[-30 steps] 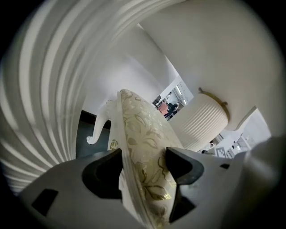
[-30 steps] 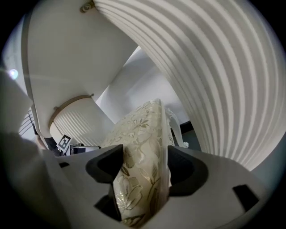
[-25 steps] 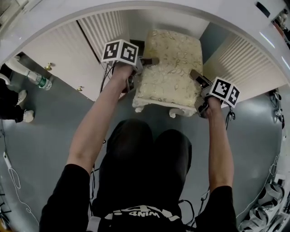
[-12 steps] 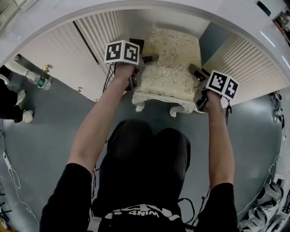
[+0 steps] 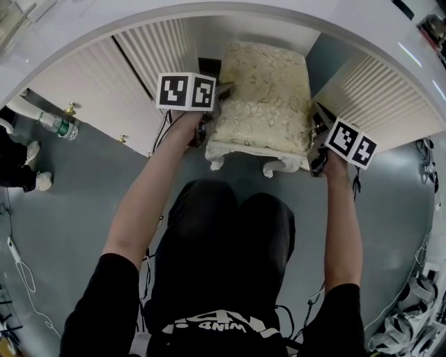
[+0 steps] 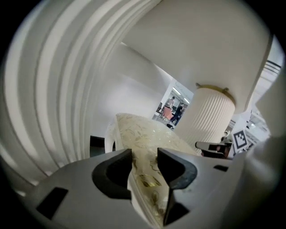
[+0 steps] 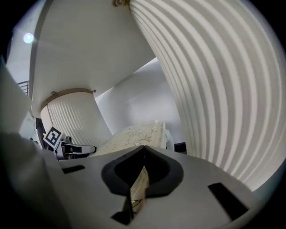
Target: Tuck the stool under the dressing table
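Cream brocade covers the stool (image 5: pixel 263 90), which stands on the grey floor (image 5: pixel 70 209) in the knee gap of the white dressing table (image 5: pixel 230 8). It sits between the table's 2 ribbed pedestals (image 5: pixel 157 49), far end under the tabletop and carved white front legs toward the person. The left claw (image 6: pixel 145 154) straddles the cushion's left edge. Its jaws are closing, and the fabric fills the gap between them, touching both pads. The right claw (image 7: pixel 144 151) is at the cushion's right edge, tips together, with a fold of fabric pinched just behind them. Both claws point forward and slightly down, 1 on each side of the seat.
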Demonstrator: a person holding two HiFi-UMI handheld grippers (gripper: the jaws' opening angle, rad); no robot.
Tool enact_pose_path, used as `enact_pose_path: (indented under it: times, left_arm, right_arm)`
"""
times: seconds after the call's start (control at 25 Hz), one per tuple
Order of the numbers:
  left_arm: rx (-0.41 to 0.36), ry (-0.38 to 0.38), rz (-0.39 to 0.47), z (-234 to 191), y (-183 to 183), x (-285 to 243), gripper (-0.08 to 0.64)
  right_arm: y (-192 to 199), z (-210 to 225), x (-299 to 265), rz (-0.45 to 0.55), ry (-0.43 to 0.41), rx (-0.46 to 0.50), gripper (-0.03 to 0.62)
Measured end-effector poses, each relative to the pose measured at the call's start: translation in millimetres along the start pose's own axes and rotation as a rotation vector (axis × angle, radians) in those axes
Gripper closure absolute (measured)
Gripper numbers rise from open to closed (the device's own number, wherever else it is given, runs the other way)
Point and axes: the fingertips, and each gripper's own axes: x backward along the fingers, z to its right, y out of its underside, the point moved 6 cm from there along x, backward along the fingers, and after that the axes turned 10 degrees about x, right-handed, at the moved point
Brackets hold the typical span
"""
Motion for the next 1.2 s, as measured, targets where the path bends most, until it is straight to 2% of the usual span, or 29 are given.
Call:
enact_pose_path:
  times: [0.08,0.12,0.16,0.32,0.48,0.72,0.84,1.0,1.2]
  left_arm:
    - [-0.007,-0.014,0.014,-0.9,-0.7,5.2,0.399]
    - [-0.014,-0.024,0.027,1.0,-0.7,10.1,0.493]
    - [-0.03,-0.026,0.035,5.0,-0.4,14.6,0.554]
    - [-0.088,-0.025,-0.007,15.9,-0.2,15.8,0.554]
    - [-0.019,-0.035,-0.067,33.1,10.3,35.1,0.554]
    - [0.031,-0.096,-0.205,76.2,22.3,83.4,0.554]
    - [0.035,-0.114,-0.283,99.2,27.5,114.5,0.554]
    - [0.022,-0.097,-0.365,147.8,26.4,175.6,0.554]
    - [-0.02,-0.067,-0.417,217.4,-6.3,261.4,0.554]
  right_arm:
    - [-0.1,-2.8,0.0,-0.003,-0.002,0.005,0.571]
    - [0.2,-4.7,1.0,-0.008,-0.001,0.015,0.571]
    - [-0.6,-6.6,2.5,-0.011,0.001,0.031,0.571]
    - [-12.7,-17.9,1.8,0.015,0.003,0.029,0.571]
    - [-16.5,-44.1,20.3,-0.012,-0.015,-0.04,0.571]
    - [-38.5,-80.9,69.5,-0.114,-0.025,-0.138,0.571]
    - [-54.7,-98.9,101.2,-0.182,-0.011,-0.15,0.571]
    - [-90.2,-126.4,162.1,-0.238,0.006,-0.18,0.571]
    - [-155.2,-154.2,256.2,-0.262,0.015,-0.202,0.571]
